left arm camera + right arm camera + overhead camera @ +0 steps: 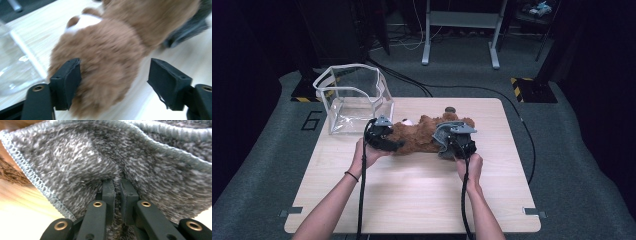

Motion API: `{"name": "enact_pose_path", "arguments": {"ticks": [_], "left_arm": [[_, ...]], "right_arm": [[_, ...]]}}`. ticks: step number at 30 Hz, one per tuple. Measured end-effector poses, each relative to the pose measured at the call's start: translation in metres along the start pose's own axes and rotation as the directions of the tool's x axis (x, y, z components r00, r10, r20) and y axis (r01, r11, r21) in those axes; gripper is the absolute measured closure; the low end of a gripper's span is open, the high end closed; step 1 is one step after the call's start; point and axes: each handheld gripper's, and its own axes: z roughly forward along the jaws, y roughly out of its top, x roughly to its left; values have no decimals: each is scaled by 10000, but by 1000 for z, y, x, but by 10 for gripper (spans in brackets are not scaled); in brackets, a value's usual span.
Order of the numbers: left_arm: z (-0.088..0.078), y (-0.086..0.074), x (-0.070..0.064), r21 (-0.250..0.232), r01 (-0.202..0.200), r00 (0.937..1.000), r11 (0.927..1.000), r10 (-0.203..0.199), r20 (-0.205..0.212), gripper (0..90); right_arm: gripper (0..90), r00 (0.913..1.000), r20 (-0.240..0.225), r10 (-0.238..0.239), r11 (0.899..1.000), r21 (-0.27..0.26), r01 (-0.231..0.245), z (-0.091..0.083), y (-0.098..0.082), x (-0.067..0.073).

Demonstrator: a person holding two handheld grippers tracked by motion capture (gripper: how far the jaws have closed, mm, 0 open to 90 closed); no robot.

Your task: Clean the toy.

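Plush bear [422, 135] mid-table, soft and light, so grab fabric folds: right gripper [117, 195] is clamped on its grey knit top [112, 157], left gripper [115, 82] jaws apart around a limb.

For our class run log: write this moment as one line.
left gripper: open around teddy bear | right gripper: shut on grey cloth | clear box: beside bear

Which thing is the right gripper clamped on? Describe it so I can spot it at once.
On the wooden table, look right of the clear plastic box to the brown plush toy lying mid-table. At the toy's right end sits a grey knitted cloth, which the right gripper pinches shut. Its speckled grey weave and pale blue stitched edge set it apart from the brown fur.
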Motion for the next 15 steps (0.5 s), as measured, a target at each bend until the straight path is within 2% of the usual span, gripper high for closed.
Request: {"name": "enact_pose_path", "arguments": {"ticks": [1, 2, 3, 5, 8, 11, 12, 15], "left_arm": [[3, 0, 1, 150, -37, 10000, 9999, 36, 25, 369], [6, -1, 2, 234, -11, 9999, 9997, 14, -141, 449], [7, -1, 2, 202, -59, 10000, 9998, 59, 0, 495], [7, -1, 3, 105, 30, 9999, 9999, -29, -110, 602], [7, 0, 3, 73, 130, 9999, 9999, -130, -25, 728], [6, 1, 6, 115, 343, 9993, 9993, -345, 125, 780], [7, 2, 6, 80, 423, 9989, 9991, -424, 185, 788], [7, 3, 7, 138, 538, 9983, 9985, -541, 210, 797]], "right_arm": [[838, 10000, -22, 39, 10000, -34, -39, -1, 0, 0], [839, 10000, -64, 66, 9999, -84, -66, -3, -1, 1], [839, 9999, -79, 77, 9998, -160, -78, -5, -2, 1], [839, 9999, -158, 24, 9996, -276, -28, -11, -5, 3], [839, 9996, -293, -11, 9991, -427, -2, -20, -12, 8], [839, 9982, -591, -138, 9983, -566, 105, -27, -17, 18], [839, 9969, -701, -354, 9977, -608, 312, -28, -18, 23], [839, 9909, -1161, -687, 9961, -632, 617, -28, -19, 44]]}}
